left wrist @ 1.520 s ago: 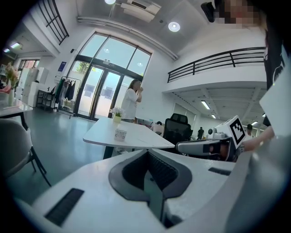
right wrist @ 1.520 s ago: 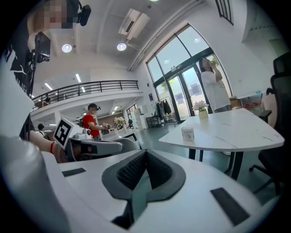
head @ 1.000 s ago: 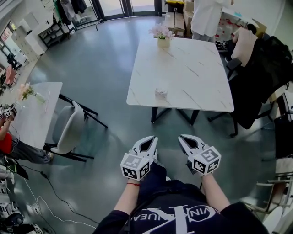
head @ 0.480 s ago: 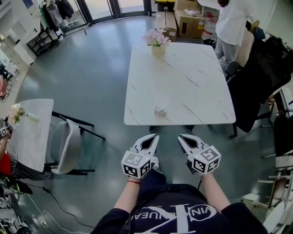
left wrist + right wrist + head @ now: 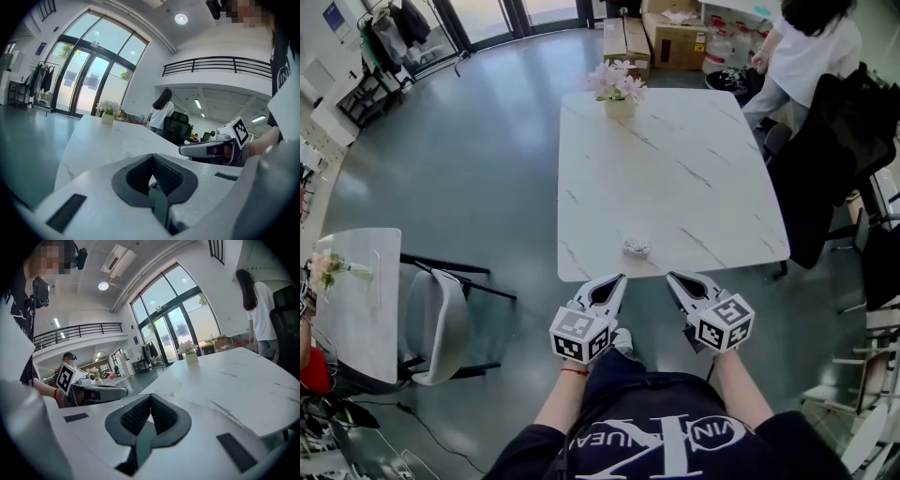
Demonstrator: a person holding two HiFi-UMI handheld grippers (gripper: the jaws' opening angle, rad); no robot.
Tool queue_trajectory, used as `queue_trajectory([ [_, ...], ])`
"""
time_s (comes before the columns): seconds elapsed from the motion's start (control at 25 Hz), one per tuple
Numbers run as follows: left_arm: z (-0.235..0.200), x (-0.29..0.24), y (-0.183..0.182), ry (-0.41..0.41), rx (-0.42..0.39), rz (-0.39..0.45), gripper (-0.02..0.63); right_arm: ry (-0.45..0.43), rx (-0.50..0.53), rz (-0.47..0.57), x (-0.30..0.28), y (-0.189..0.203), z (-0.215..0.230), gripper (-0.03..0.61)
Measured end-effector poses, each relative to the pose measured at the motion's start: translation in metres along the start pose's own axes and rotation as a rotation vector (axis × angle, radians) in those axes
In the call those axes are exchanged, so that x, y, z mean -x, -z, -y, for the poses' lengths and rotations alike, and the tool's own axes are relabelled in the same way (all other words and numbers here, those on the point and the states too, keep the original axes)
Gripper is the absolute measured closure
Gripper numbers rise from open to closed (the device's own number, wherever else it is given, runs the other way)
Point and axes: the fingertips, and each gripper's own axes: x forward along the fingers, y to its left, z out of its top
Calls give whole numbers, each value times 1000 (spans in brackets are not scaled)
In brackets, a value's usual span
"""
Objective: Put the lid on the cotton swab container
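Left gripper [image 5: 617,280] and right gripper [image 5: 675,278], both pinched together and empty, should near the small clear cotton swab container [image 5: 637,247] at twelve o'clock on the white marble table [image 5: 675,178] before spreading.

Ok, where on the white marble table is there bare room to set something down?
Nearly the whole table is bare: the wide middle between the flower vase at the far edge and the small container near the front edge, and the right half. It is crowded only off the right edge, by the chair draped in black.
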Motion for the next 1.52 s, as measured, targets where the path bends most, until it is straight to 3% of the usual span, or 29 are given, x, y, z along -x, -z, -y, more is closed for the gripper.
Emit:
queue_trajectory([
  [0.32, -23, -12, 2, 69, -11, -42, 609, 52, -25, 9, -25, -7, 10, 575],
  [0.8, -29, -31, 21, 97, 36, -87, 609, 51, -51, -41, -45, 0, 22, 575],
  [1.24, -38, -67, 32, 76, -5, -197, 609, -4, -66, -58, -85, -31, 78, 574],
  [1.52, -38, -82, 41, 62, 48, -233, 609, -54, -104, -94, -109, -37, 107, 574],
])
